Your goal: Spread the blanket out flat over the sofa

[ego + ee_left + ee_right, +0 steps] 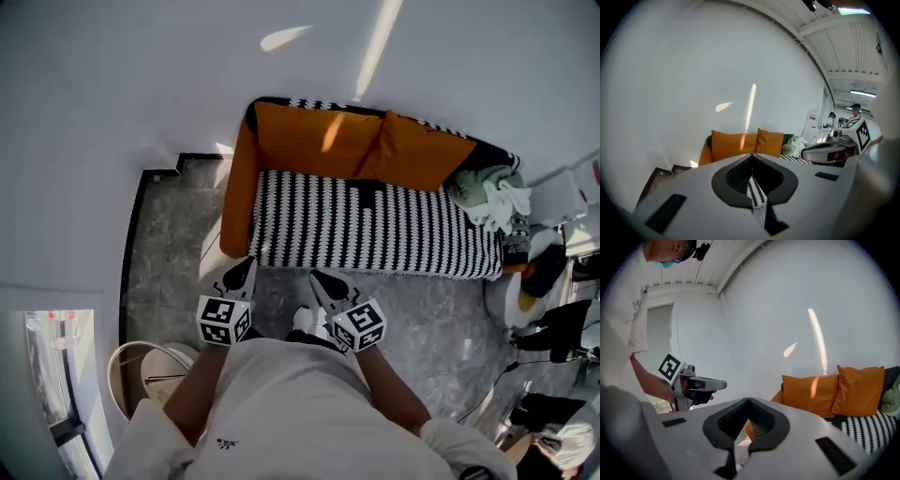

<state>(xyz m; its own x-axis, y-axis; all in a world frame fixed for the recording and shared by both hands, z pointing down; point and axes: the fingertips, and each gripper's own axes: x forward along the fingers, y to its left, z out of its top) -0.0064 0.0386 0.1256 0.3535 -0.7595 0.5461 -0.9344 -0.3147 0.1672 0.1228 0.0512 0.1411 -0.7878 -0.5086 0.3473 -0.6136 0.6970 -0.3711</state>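
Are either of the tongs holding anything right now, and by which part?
The left tongs pinch the zigzag blanket by its front edge, near a corner. Whether the right tongs grip anything cannot be told.

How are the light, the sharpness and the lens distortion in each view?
Head view: bright sun streaks on the wall; stripes of the blanket are sharp; the outline of the sofa bows. Left gripper view: round black border; a sun stripe crosses the cushions. Right gripper view: same border; the near right tool is soft.
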